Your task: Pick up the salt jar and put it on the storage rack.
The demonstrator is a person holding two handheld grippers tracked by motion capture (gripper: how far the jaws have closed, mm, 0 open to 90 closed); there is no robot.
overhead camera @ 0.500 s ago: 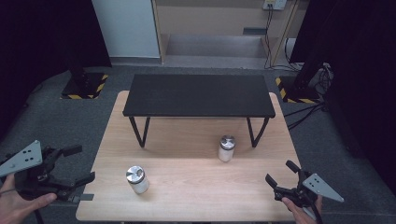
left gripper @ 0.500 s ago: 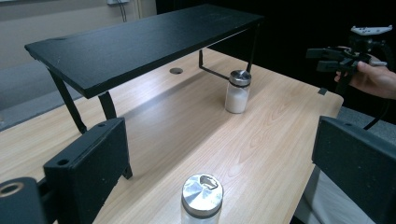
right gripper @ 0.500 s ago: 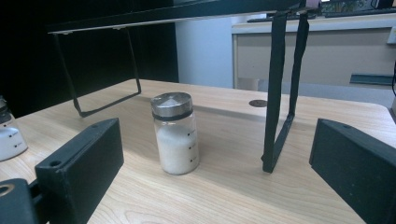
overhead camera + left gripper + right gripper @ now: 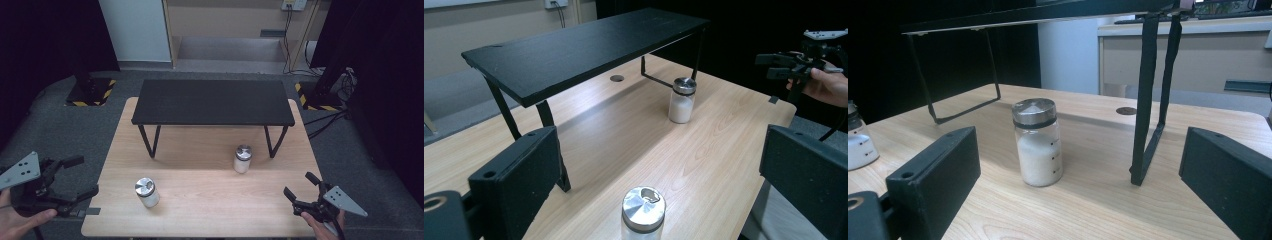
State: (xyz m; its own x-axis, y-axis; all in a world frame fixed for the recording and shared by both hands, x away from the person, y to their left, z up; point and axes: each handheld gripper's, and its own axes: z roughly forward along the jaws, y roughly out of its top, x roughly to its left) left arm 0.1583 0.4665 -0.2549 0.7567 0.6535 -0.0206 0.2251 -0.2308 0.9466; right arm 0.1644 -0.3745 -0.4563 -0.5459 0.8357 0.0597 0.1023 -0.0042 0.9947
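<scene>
Fingers spread wide and empty on left gripper (image 4: 70, 177), off light wooden table (image 4: 200, 220) edge. Near-left: steel-lidded glass jar of white powder (image 4: 147, 192). Second matching jar (image 4: 243, 159) beside black metal shelf (image 4: 212, 102). Right gripper (image 4: 301, 189) likewise wide, empty.

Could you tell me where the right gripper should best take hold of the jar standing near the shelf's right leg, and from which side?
Probably around the glass body of the jar, below its metal lid. It stands upright with free wood on both flanks, so the right gripper, jaws open, could come in level from the person's side, keeping off the shelf leg.
</scene>
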